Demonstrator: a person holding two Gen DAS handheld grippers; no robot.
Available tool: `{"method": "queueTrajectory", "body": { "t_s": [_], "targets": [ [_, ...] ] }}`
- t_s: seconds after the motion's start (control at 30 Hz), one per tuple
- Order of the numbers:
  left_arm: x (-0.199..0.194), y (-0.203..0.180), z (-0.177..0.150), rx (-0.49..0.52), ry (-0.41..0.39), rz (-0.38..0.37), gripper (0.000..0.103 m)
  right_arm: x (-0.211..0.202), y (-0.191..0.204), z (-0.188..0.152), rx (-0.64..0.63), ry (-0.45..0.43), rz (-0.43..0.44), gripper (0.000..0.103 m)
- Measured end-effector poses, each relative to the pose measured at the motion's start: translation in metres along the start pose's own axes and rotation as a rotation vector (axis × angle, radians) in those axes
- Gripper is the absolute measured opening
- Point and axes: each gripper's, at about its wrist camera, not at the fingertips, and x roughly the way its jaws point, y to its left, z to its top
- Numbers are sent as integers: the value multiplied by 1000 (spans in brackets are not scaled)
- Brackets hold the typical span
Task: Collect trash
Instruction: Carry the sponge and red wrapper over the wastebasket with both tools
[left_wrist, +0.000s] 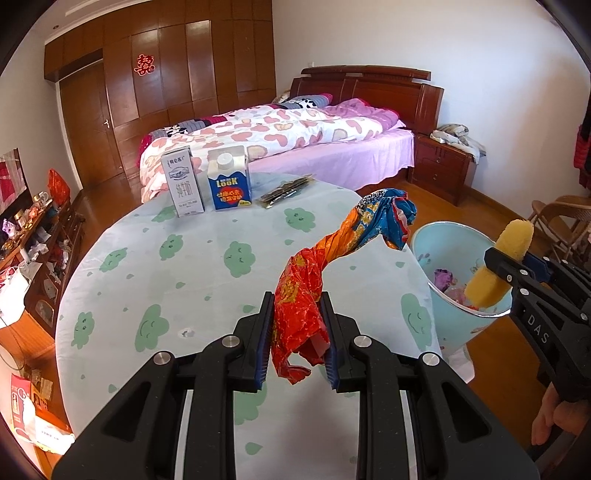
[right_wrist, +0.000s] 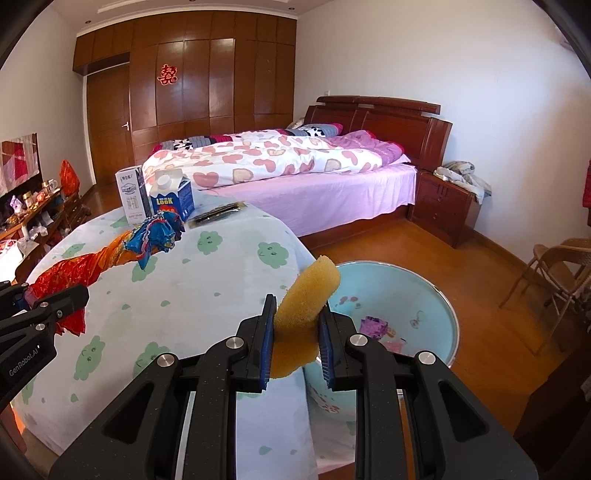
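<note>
My left gripper (left_wrist: 297, 325) is shut on a crumpled red, orange and blue foil wrapper (left_wrist: 325, 266), which sticks out over the table's right side. The same wrapper (right_wrist: 122, 251) shows at the left of the right wrist view, held by the left gripper (right_wrist: 55, 306). My right gripper (right_wrist: 297, 332) is shut on a yellow sponge piece (right_wrist: 306, 299) above the near rim of a light blue bin (right_wrist: 436, 295) on the floor. In the left wrist view the sponge (left_wrist: 498, 266) and right gripper (left_wrist: 506, 267) hang over that bin (left_wrist: 428, 240), which holds some wrappers.
On the round table with a cloud-pattern cloth (left_wrist: 192, 266) stand a white milk carton (left_wrist: 183, 181) and a blue carton (left_wrist: 229, 181), with dark flat packets (left_wrist: 286, 188) beside them. Behind is a bed (left_wrist: 295, 136), a nightstand (left_wrist: 443, 166), a folding chair (right_wrist: 554, 273) and a cluttered shelf (left_wrist: 37, 251).
</note>
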Motion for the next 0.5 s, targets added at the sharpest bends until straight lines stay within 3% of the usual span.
{"method": "queueTrajectory", "body": {
  "t_s": [0.5],
  "targets": [
    [5, -19, 3, 24, 1, -32, 24, -1, -15, 2, 31, 0, -23, 22]
  ]
}}
